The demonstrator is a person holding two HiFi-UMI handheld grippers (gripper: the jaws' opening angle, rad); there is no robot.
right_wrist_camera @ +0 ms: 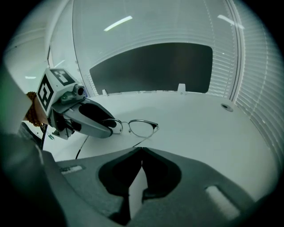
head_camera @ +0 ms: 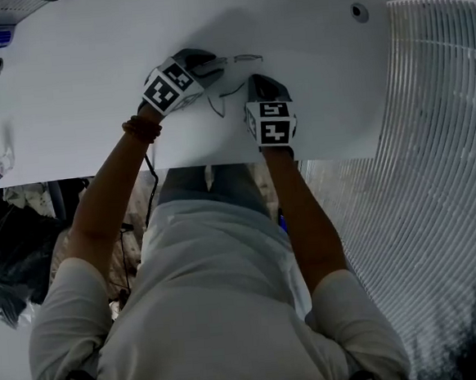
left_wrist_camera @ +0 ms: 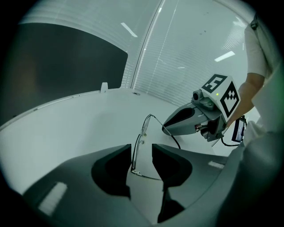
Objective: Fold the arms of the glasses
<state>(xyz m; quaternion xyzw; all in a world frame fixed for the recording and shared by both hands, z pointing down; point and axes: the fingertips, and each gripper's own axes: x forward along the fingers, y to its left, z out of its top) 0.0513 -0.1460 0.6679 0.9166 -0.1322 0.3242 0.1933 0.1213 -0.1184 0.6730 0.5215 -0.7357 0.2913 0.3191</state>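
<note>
**Glasses being steadied before the first arm is folded**

The glasses (right_wrist_camera: pixel 141 127) are lying open on the white table (right_wrist_camera: pixel 213 133), close to its near edge and between the two tools. The left gripper (left_wrist_camera: pixel 142 149) is being held spread around the left side of the glasses, its pads not yet pressing. The right gripper (right_wrist_camera: pixel 142 150) is being held pressed together, with its tip right at the right arm (right_wrist_camera: pixel 146 137); contact cannot be told. Next, the front probably needs to be pinched gently and this arm pushed left, in behind the lenses.
</note>
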